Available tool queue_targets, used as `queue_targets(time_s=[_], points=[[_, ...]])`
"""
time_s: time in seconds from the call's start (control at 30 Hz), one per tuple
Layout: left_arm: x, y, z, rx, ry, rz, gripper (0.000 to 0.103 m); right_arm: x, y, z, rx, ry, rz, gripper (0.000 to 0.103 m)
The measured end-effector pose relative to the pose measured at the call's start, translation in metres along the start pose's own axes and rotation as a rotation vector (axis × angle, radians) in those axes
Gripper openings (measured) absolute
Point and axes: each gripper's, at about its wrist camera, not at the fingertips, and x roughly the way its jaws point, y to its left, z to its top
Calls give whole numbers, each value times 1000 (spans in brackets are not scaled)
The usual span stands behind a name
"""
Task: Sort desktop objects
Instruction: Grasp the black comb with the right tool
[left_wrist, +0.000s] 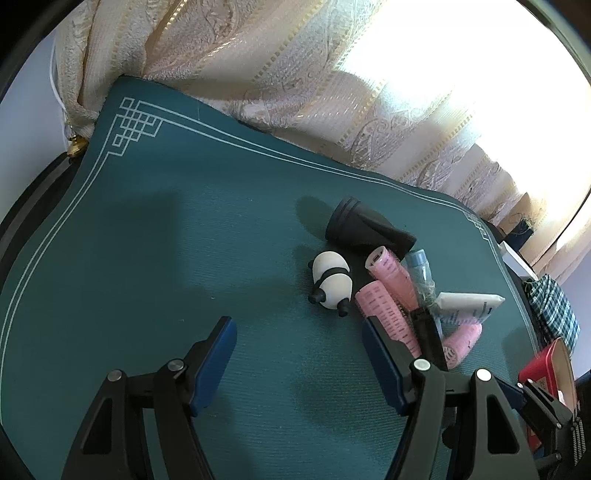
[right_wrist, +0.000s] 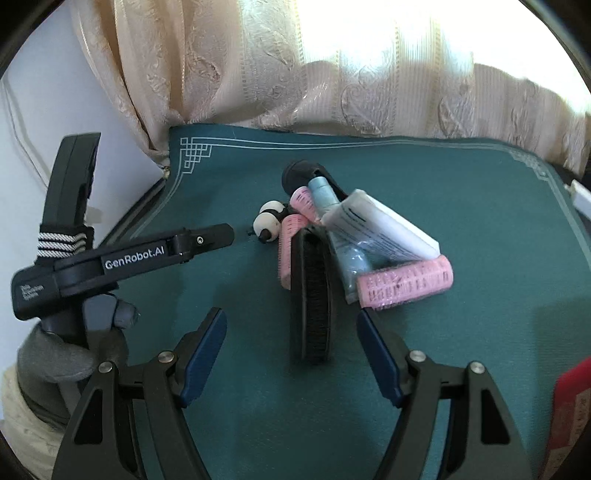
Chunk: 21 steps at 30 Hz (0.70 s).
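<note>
Hovering over the green mat (right_wrist: 480, 192), both grippers have their jaws apart and hold nothing. The left gripper (left_wrist: 299, 336) is just beside the panda toy (left_wrist: 330, 282); the right gripper (right_wrist: 291, 328) faces the black brush (right_wrist: 314, 295) in the heap with pink rollers (right_wrist: 406, 282). Sorting seems only beginning; next comes lowering around one object.

White lettering reading "GenRobot.AI" runs along the black side of the left tongs (right_wrist: 162, 254) as the right wrist view shows them. Further back on the same body sits a smaller white three-line marking (right_wrist: 31, 291), too small to read with certainty. The white tube (right_wrist: 384, 229) in the pile carries dark printed lines, illegible in both views. The red box (right_wrist: 570, 402) at the table's edge bears faint characters that cannot be made out.
</note>
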Motion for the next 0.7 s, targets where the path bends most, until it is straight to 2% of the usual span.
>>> queue_targets(time_s=[0.07,0.23,0.33,0.5,0.7], points=[[-1,0,1,-2,-2,-1,72,2,0,1,-12,-7,-52,74],[-3,2,2,-9,-5,-6,72,14,-4,3,10,36,-74,68],[-3,1,2,-11,-4,-6,72,29,-8,7,41,76,-76,58],[-2,0,1,-5,1,-6,72,39,-12,5,84,98,-69,24],[1,-12,-3,22,21,-21,72,28,-19,-10,146,82,-38,17]])
